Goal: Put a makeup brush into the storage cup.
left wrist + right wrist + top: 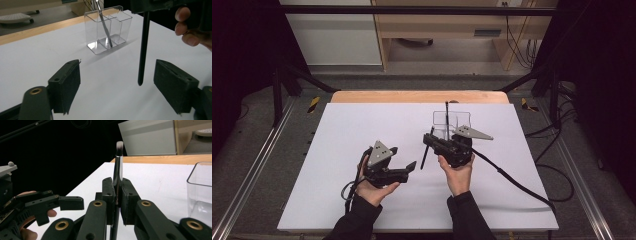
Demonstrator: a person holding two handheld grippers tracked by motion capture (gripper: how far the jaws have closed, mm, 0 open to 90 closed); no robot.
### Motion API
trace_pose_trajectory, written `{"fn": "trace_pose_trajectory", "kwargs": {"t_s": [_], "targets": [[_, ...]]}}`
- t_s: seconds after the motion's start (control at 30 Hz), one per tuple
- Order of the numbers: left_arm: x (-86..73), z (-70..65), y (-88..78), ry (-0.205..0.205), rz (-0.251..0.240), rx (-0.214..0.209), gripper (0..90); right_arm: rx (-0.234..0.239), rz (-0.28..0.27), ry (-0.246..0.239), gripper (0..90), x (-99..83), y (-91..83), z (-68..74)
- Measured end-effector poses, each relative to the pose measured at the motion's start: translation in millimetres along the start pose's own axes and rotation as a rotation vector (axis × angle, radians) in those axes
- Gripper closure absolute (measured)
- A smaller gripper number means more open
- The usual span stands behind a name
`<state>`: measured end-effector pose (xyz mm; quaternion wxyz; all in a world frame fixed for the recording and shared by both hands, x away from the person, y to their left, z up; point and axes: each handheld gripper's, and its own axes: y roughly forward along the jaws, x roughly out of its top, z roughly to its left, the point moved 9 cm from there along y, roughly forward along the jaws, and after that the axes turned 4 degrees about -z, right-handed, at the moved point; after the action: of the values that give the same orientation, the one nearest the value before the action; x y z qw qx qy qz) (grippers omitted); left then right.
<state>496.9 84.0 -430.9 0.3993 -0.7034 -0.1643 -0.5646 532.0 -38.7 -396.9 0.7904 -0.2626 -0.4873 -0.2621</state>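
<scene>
One makeup brush point(119, 165) is clenched upright by the right hand-held gripper point(116, 195) beside the clear organizer point(108, 28); insertion seems next, while the left hand-held gripper point(117, 82) is spread, empty.

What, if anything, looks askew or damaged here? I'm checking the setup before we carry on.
Nothing stands out. The clear organizer stands upright on the white table with one tool leaning inside. The right claw holds a makeup brush upright; the left claw is open.

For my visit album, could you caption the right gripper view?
The right gripper pinches a makeup brush upright, bristles up, beside a clear plastic holder on the white table.
</scene>
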Motion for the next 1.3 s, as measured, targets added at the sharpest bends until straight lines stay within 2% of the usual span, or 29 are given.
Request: {"fn": "trace_pose_trajectory", "kwargs": {"t_s": [0.17, 0.33, 0.7, 0.87, 0.93, 1.07, 1.3], "targets": [[-6.0, 9.8, -7.7, 0.004, 0.003, 0.011, 14.0, -0.011, 0.003, -0.027, 83.7, 2.4, -2.0, -2.6], [-13.1, 20.4, -17.7, -0.004, -0.004, 0.015, 12.9, -0.022, 0.006, -0.055, 83.7, 5.9, -5.8, -4.6], [-27.1, 52.2, -39.9, -0.033, 0.001, 0.067, 12.5, -0.047, 0.012, -0.106, 83.7, 11.1, -10.5, -10.4], [-34.0, 65.4, -47.5, -0.040, 0.002, 0.104, 12.5, -0.060, 0.016, -0.120, 83.7, 12.8, -12.5, -15.6], [-37.5, 69.1, -49.3, -0.050, 0.003, 0.113, 12.5, -0.065, 0.015, -0.125, 83.7, 13.6, -13.5, -18.0], [-42.7, 73.4, -50.9, -0.042, 0.015, 0.130, 12.5, -0.079, 0.014, -0.139, 83.7, 17.3, -15.6, -22.7], [-44.2, 79.7, -55.0, -0.045, 0.014, 0.142, 12.4, -0.112, -0.008, -0.158, 83.7, 34.0, -22.2, -34.0]]}}
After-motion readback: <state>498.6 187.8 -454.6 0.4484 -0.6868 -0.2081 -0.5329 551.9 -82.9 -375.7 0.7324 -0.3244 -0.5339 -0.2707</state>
